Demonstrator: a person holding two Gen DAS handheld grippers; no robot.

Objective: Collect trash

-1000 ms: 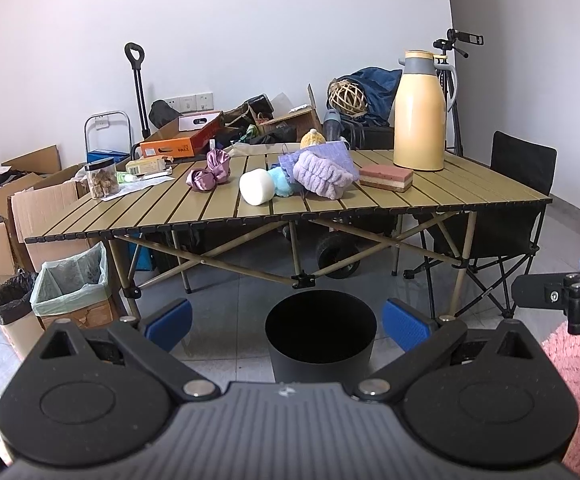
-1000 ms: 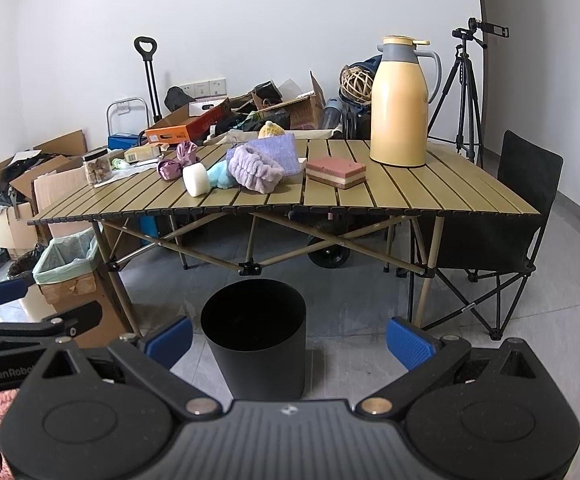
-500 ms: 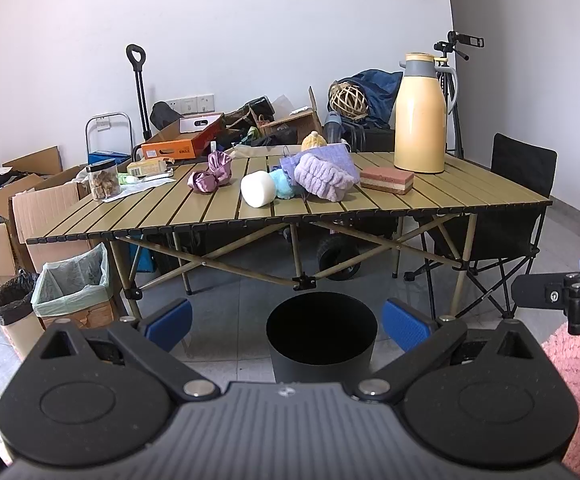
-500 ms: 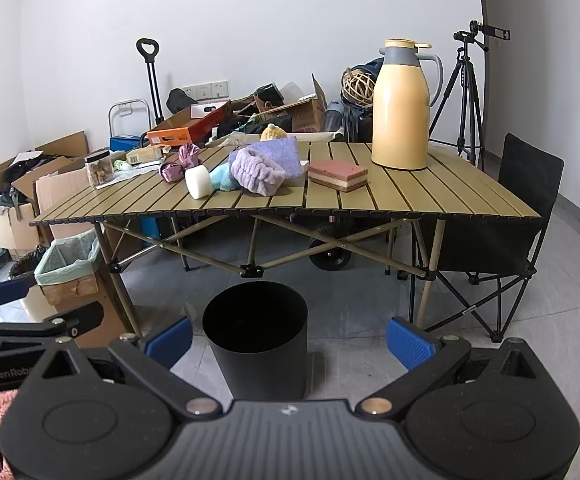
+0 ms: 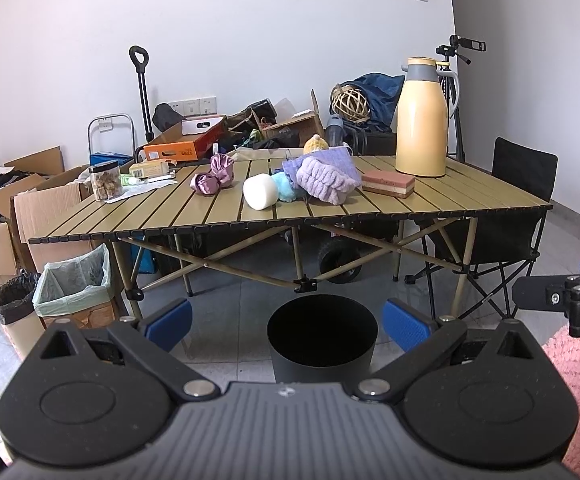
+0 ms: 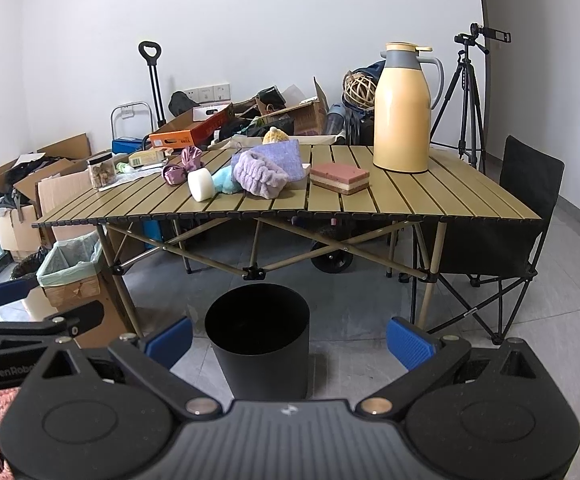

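Left wrist view: the left gripper (image 5: 285, 322) hangs low over the floor with its jaws spread wide and nothing between them, and the black bin (image 5: 322, 338) stands on the tiles right in that gap, in front of the table (image 5: 470, 200). The right gripper (image 6: 287, 338) is just as wide open and empty, with the bin (image 6: 257, 340) a little left of its middle.

On the table, well apart from both grippers, lie a white roll (image 5: 260, 191), a purple wad (image 5: 213, 178), a light blue fluffy thing (image 5: 283, 186), a lilac cloth (image 5: 326, 180) and a pink layered sponge (image 5: 388, 184). A tall yellow jug (image 5: 422, 120) stands toward the far right, a jar (image 5: 105, 178) toward the far left.

Crossed table legs (image 5: 302, 280) run just behind the bin. A lined box (image 5: 75, 290) sits by the left table leg, a folding chair (image 5: 518, 216) at the right end, a tripod (image 6: 468, 96) behind it. Bare floor lies either side of the bin along the table's near edge.
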